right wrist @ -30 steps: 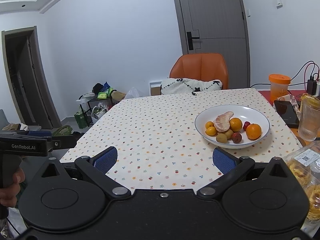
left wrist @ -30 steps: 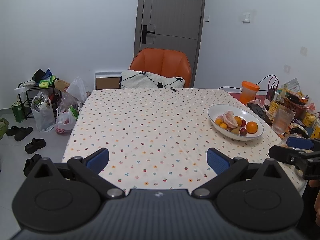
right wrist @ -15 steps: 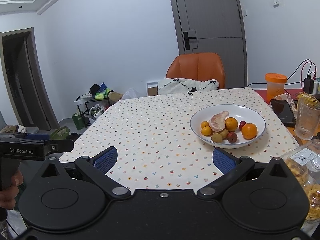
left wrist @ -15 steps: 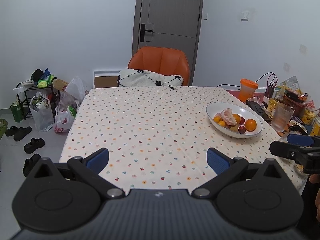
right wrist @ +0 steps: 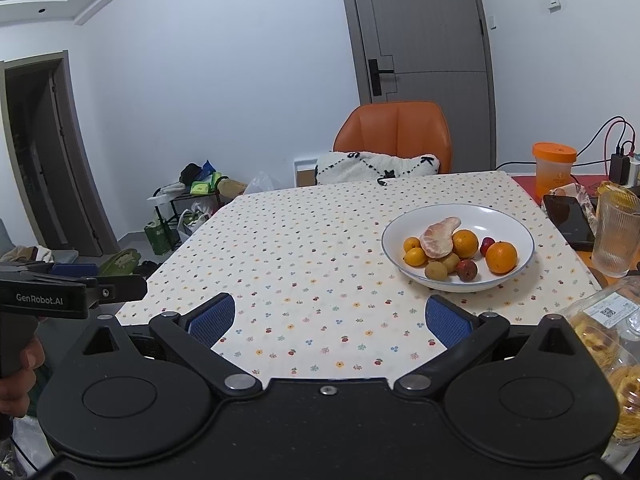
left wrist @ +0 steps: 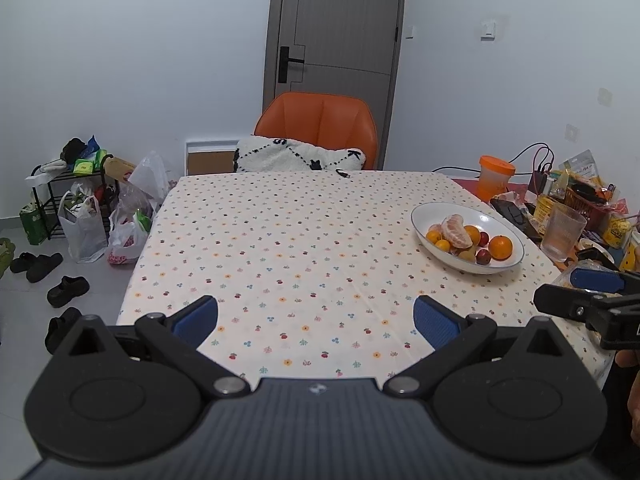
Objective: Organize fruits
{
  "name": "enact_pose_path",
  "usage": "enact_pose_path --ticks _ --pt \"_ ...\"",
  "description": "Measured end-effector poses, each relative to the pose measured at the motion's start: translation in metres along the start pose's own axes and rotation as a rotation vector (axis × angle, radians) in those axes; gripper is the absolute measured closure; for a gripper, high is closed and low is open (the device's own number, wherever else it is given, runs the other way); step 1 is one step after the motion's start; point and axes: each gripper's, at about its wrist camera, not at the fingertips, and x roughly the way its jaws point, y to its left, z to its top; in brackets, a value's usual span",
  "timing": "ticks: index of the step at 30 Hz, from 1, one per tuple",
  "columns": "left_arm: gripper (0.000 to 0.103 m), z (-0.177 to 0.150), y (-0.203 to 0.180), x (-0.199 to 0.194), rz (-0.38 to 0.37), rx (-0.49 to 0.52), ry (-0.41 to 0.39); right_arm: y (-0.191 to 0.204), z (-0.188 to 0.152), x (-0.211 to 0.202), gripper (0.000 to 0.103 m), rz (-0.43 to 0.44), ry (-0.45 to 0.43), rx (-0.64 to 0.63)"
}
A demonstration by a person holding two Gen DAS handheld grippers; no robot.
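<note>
A white bowl (right wrist: 508, 216) (left wrist: 432, 214) stands on the right part of the flowered tablecloth (left wrist: 288, 240). It holds a peeled pomelo wedge (right wrist: 440, 236), oranges (right wrist: 501, 257), small yellow citrus (right wrist: 415, 257), brownish fruits (right wrist: 435, 270) and red ones (right wrist: 467, 270). My left gripper (left wrist: 316, 322) hovers open over the table's near edge, with nothing between its blue pads. My right gripper (right wrist: 328, 318) is also open and empty, just short of the bowl's near rim. Each gripper shows at the side of the other's view.
An orange chair (left wrist: 320, 124) with a white cushion (left wrist: 296, 156) stands at the far end. On the right are an orange-lidded jar (right wrist: 553, 168), a ribbed glass (right wrist: 616, 232), a phone (right wrist: 568, 220), packaged pastries (right wrist: 600, 332) and snacks. Bags and shoes (left wrist: 64, 286) lie on the floor at left.
Both views have shifted slightly: the bowl and table sit a little further left and lower. Both grippers stay open and empty.
</note>
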Motion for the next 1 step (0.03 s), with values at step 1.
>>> enact_pose_path --ticks 1 --pt "0.0 -0.0005 0.0002 0.0011 0.0 -0.002 0.002 -0.0005 -0.0006 0.0003 0.0 0.002 0.0 0.002"
